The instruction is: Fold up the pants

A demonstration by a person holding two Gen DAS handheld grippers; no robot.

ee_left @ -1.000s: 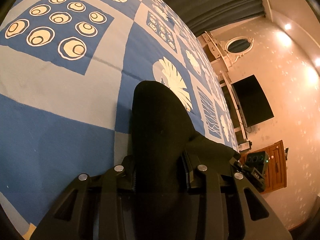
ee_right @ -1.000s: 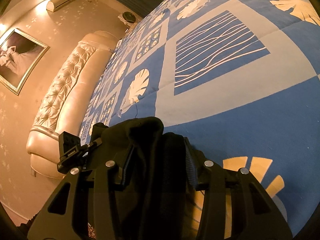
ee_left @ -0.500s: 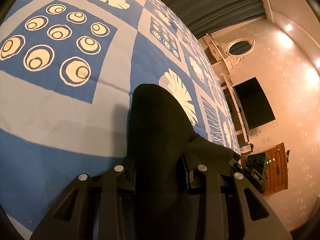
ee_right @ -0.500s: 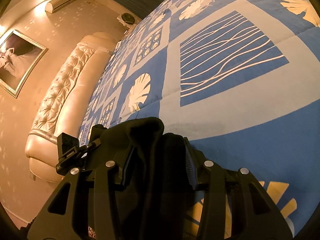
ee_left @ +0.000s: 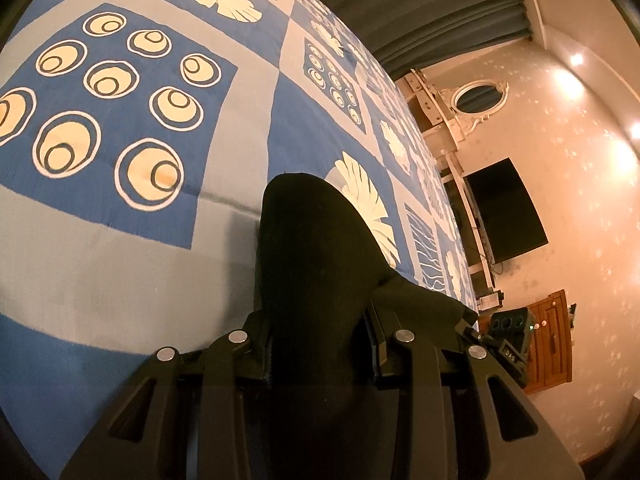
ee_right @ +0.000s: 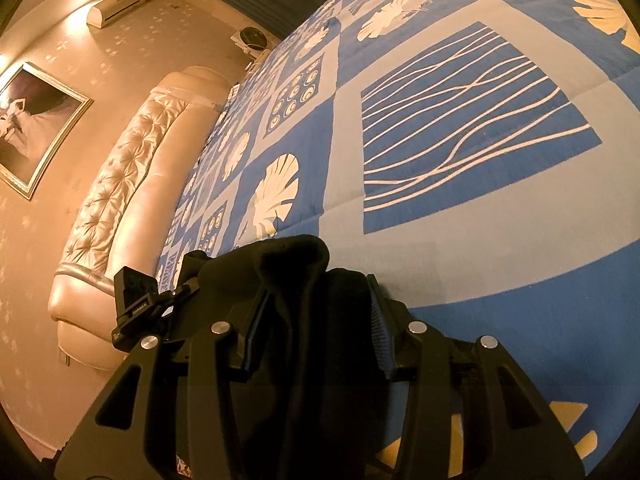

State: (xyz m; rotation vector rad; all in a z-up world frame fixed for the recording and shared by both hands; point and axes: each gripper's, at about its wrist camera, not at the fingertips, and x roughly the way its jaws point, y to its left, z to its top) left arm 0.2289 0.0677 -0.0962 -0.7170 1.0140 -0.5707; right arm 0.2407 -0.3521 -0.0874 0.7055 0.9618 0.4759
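Blue patterned bedspread (ee_left: 224, 264), bearing black pants (ee_left: 316, 256) bunched above it, fabric clamped between fingers of both left gripper (ee_left: 320, 344) and right gripper (ee_right: 316, 332); padded headboard (ee_right: 120, 196) beyond.

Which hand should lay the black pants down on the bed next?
Neither clearly wins. The left hand-held gripper and the right hand-held gripper both clamp the black pants above the blue bedspread; probably both lower together.
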